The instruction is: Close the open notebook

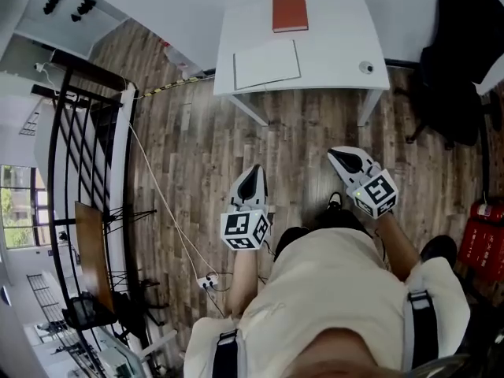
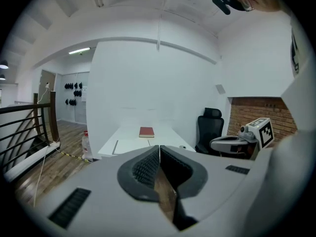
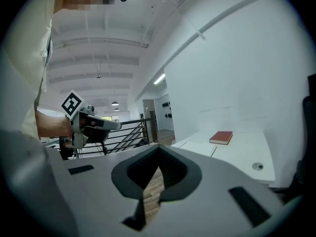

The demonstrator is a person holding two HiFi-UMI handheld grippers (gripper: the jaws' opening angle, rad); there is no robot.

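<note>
I hold both grippers over the wooden floor, well short of the white surface. The left gripper has its fingers pressed together with nothing between them. The right gripper is the same, tips meeting and empty. The notebook lies flat near the surface's front edge, with a red book behind it. From this far it looks shut, though I cannot be sure.

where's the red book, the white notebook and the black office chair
red rectangular book (image 1: 290,12), head view, middle of its cover
flat white notebook (image 1: 266,63), head view, middle of its top face
black office chair (image 2: 210,132), left gripper view, on its backrest
</note>
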